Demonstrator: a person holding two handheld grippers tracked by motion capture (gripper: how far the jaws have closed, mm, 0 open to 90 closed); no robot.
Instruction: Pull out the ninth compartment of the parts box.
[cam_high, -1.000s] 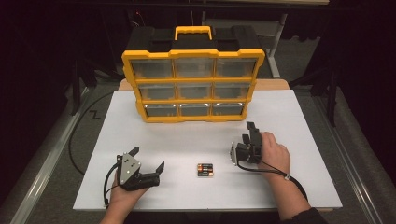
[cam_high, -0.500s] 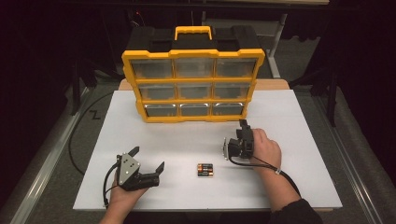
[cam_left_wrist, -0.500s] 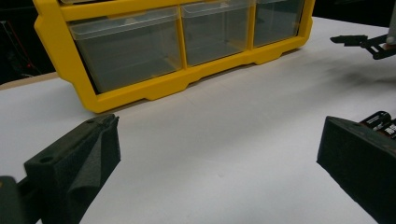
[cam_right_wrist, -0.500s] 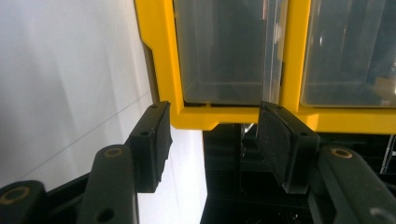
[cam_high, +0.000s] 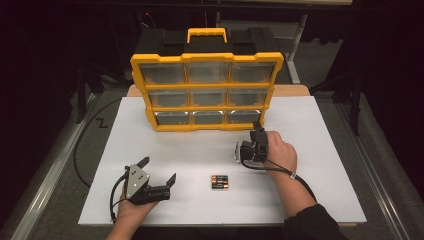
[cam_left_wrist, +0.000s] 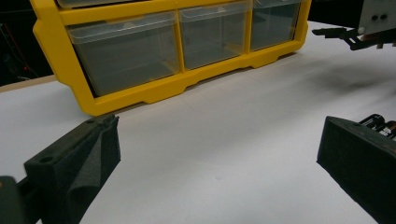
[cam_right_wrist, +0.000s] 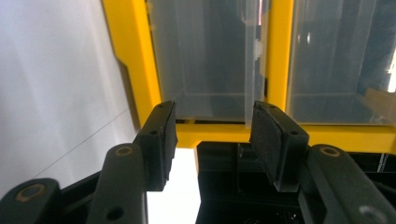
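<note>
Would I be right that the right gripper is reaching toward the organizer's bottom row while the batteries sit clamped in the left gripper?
Not quite: the batteries lie loose on the table, apart from the open left gripper, as the high view shows. The right gripper does reach toward the organizer's bottom row.

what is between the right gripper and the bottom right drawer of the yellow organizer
Nothing visible. The right gripper is turned on its side and faces the clear plastic bottom right drawer of the yellow organizer, with only bare white table between them.

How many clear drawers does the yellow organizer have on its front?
9 clear drawers in the yellow organizer, in three rows of three: top row, middle row, bottom row. All of them look empty. The bottom right one is partly hidden behind the right gripper.
</note>
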